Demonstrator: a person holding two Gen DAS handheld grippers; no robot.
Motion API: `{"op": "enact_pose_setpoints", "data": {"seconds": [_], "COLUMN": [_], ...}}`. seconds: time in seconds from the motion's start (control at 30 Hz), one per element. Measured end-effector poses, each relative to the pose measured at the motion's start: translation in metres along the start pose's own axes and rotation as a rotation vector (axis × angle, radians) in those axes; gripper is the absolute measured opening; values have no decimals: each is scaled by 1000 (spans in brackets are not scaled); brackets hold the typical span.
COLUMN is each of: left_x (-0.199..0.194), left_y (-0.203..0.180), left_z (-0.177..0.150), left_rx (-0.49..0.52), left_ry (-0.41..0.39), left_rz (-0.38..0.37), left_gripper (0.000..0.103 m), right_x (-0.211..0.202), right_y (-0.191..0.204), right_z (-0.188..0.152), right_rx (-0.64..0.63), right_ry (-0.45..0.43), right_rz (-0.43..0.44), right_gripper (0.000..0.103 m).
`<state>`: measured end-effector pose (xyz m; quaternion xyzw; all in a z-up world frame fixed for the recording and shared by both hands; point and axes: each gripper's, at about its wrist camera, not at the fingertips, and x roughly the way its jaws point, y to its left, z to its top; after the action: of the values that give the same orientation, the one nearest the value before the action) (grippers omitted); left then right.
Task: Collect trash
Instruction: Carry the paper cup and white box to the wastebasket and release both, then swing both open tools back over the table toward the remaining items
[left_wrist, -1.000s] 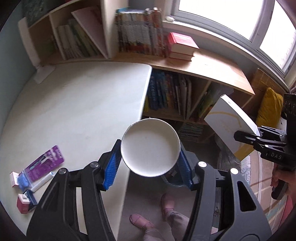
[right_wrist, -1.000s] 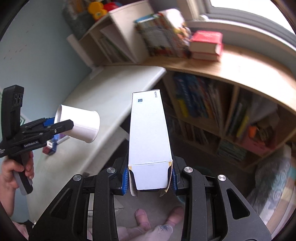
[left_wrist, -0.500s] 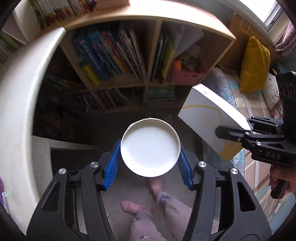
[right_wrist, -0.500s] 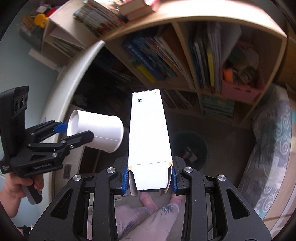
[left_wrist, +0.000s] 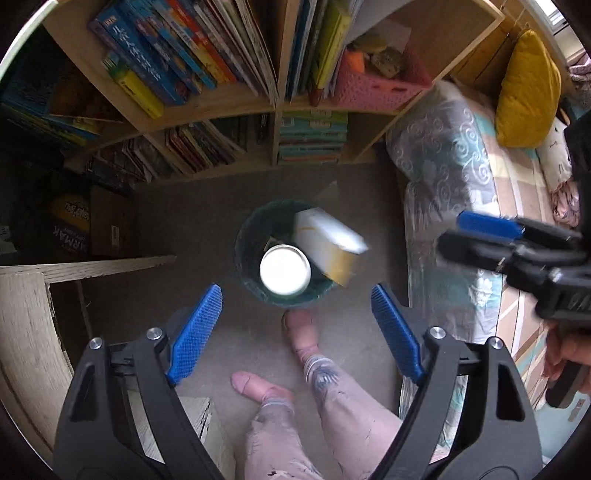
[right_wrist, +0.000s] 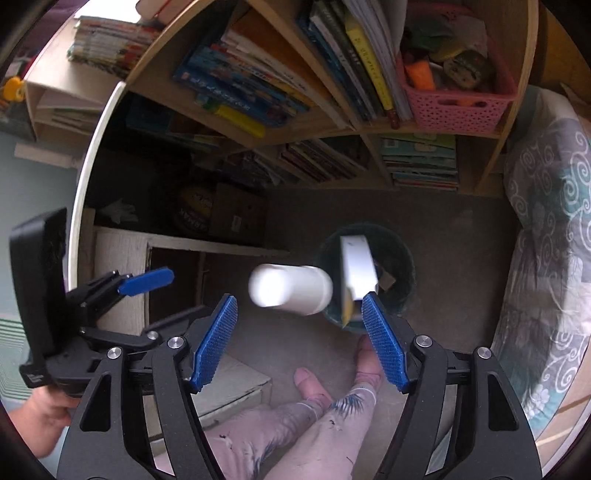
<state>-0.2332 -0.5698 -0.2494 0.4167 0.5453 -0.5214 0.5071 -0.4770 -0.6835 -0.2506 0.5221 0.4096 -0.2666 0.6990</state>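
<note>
Paper cup: white, motion-blurred, in the air over the bin's mouth, free of both grippers.
Carton: white with yellow edge, tilted, blurred, at the bin's right rim.
Bin: dark, round, on the floor near the person's feet.
Left gripper: pointing down above the bin, jaws opening, nothing between.
Right gripper: angled down, jaws opening, empty.
</note>
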Motion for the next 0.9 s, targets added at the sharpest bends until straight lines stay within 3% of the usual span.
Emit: {"op": "enact_pose_setpoints", "data": {"seconds": [0.23,0.43,0.7,0.9], "left_x": [-10,-39,-105,-154], "left_y": [3,21,52,89], "left_z": [-7,-9,-22,-52], "left_rx": [8,-54,-150,-271], "left_ry": [2,-48,-165,-242], "left_rz": [22,51,123,189], "left_gripper": [89,95,96,96], "right_x": [-15,-29,-49,-49], "right_y": [-2,22,95,169], "right_z": [9,20,43,55], "right_rx": [-5,-83,-286,-473], "right_ry": [-21,-27,-36,-20], "right_rz": [4,35,114,201], "right_gripper": [71,71,71,72]}}
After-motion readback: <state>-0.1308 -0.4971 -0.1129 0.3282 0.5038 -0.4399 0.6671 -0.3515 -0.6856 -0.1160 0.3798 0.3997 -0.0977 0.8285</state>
